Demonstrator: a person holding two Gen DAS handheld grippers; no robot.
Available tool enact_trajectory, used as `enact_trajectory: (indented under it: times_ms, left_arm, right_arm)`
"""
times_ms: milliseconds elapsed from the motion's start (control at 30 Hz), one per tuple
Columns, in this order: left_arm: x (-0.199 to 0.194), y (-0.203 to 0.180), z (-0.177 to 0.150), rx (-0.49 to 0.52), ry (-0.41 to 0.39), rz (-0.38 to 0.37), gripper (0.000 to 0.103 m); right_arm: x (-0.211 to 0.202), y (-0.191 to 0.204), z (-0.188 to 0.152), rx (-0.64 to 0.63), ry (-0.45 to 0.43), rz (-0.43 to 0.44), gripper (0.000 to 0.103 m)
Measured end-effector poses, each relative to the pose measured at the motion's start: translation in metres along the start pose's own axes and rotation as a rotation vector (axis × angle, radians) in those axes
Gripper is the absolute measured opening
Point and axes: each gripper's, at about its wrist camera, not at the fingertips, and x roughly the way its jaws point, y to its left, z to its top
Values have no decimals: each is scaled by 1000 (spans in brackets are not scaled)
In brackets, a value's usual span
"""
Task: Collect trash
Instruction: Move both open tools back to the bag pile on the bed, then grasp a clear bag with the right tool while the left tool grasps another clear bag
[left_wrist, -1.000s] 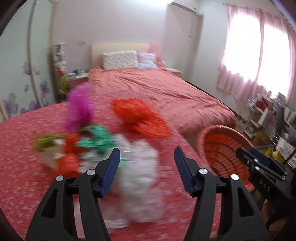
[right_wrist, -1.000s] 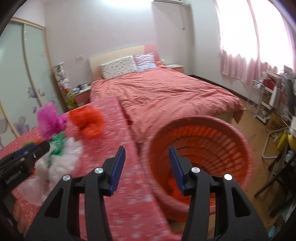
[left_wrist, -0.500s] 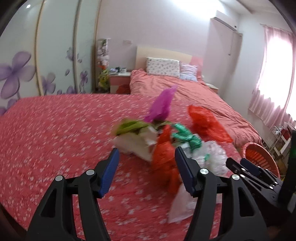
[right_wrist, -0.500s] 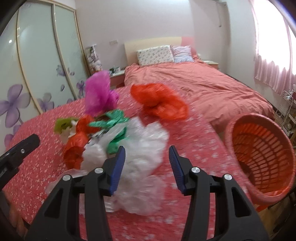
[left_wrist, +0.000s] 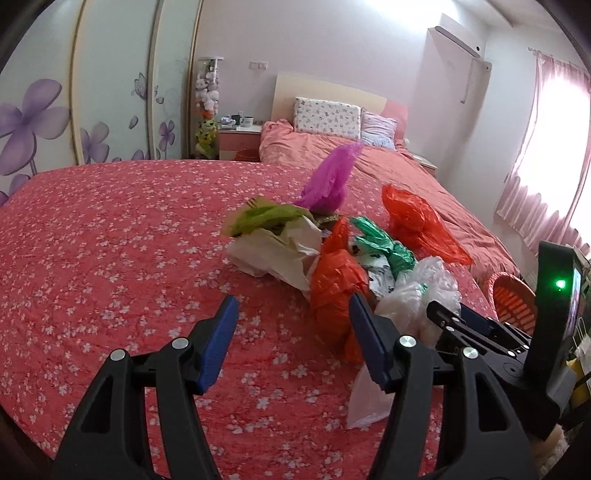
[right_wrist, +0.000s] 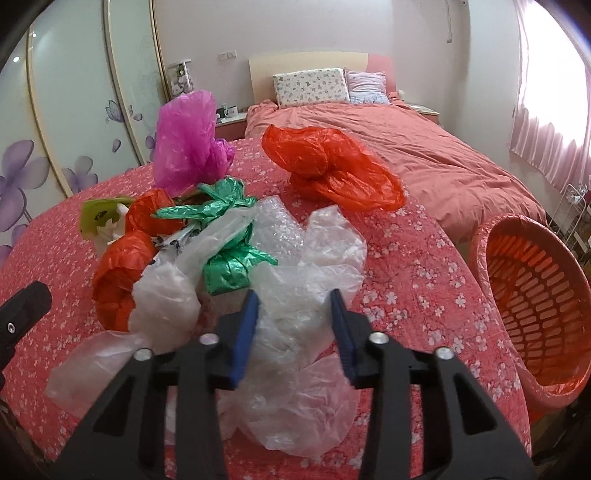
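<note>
Swinging back from the basket (right_wrist: 532, 295) to the pile, left gripper (left_wrist: 291, 332) hovers wide open and empty beside the orange bag (left_wrist: 334, 288), while right gripper (right_wrist: 293, 325) has just been closing around the clear plastic (right_wrist: 295, 295), pads not yet clamped, so that's probably the next pick.

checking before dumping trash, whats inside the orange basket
The orange basket shows only its slotted wall inside; no trash visible. Its bottom is hidden by the near rim.
</note>
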Motion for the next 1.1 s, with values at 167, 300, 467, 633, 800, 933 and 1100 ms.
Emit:
enact_trajectory:
  times_ms: [167,300,467,633,800,933,1100]
  left_arm:
    - [0,-11,-3,23,7,-21,62]
    - [2,-24,-6,47,14,-38,62]
    - [7,-41,-7,78,24,-58,62]
    - [13,-53,-8,100,36,-70,62]
    - [19,-66,-10,134,48,-81,62]
    - [29,-74,-12,146,75,-80,59]
    - [43,-79,-14,157,117,-64,52]
  right_arm:
    - [-5,-11,1,13,-15,4,23]
    - [-9,-22,2,29,-33,-6,18]
    - [-18,-42,5,70,-69,-21,15]
    - [-23,-57,8,99,-92,-34,11]
    - [-27,-66,9,109,-106,-43,10]
    - [-29,-71,7,120,-110,-38,10]
    - [-31,-73,6,121,-109,-37,10]
